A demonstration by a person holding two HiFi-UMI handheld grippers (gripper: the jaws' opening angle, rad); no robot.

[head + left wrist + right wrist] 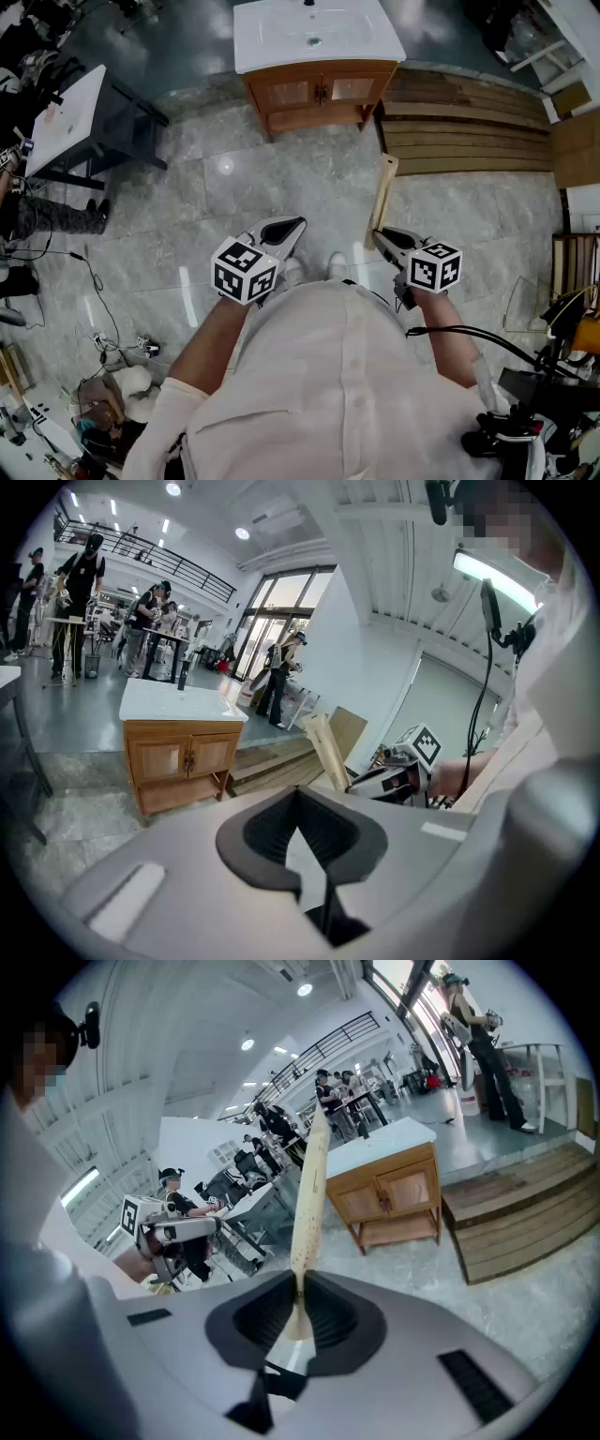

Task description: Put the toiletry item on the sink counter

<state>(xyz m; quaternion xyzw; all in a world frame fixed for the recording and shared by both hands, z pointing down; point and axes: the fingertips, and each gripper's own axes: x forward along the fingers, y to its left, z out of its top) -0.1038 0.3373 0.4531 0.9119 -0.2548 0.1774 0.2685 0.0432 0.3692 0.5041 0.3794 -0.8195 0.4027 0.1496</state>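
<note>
The right tool (300,1283) pinches the long, flat, tan toiletry stick (382,197), held up above the floor. The left tool (300,794) is pressed together with nothing in it. This looks like the carrying step. The next move, I think, is to walk to the white sink surface on the wooden cabinet (272,49), far ahead, and lay the stick there.

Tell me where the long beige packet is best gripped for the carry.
Near one end, across its flat faces, coming in along its length. The packet is long, thin and flat, so jaws seat on the broad sides. The right gripper pinches its lower end this way, leaving the rest free to lay on the sink counter.
</note>
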